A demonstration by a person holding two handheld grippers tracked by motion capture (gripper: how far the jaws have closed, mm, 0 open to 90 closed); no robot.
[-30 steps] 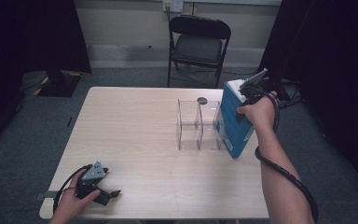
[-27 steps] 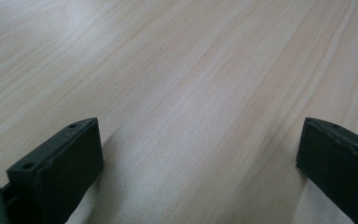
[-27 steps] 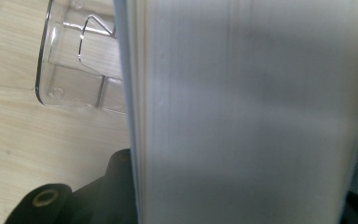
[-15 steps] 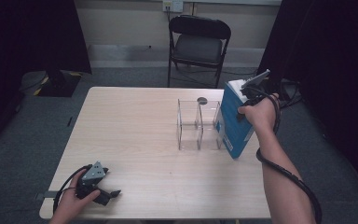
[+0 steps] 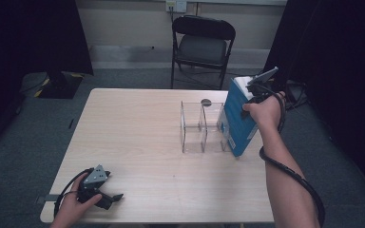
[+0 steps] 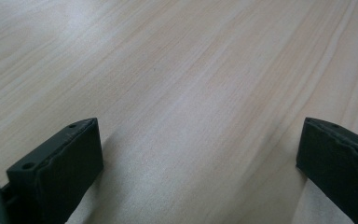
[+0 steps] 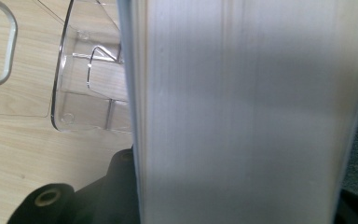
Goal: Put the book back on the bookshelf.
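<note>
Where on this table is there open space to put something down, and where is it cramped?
Most of the table is bare: the whole left half, from the far edge down to the left gripper at the near left corner, and the near strip in front of the clear rack. It is crowded at the far right, where the right gripper holds the blue book, tilted, beside the rack.

The surface [image 5: 138, 137] is a pale wood-grain top with rounded corners, standing on grey carpet. On its far right part stands a clear acrylic organizer [image 5: 200, 127] with upright dividers. Just right of it a blue book [image 5: 236, 121] stands tilted on its lower edge at the right rim, touching the organizer's right end. A small dark round spot [image 5: 206, 102] sits near the far edge. At the near left corner the left gripper [image 5: 103, 195] rests on the wood.
</note>
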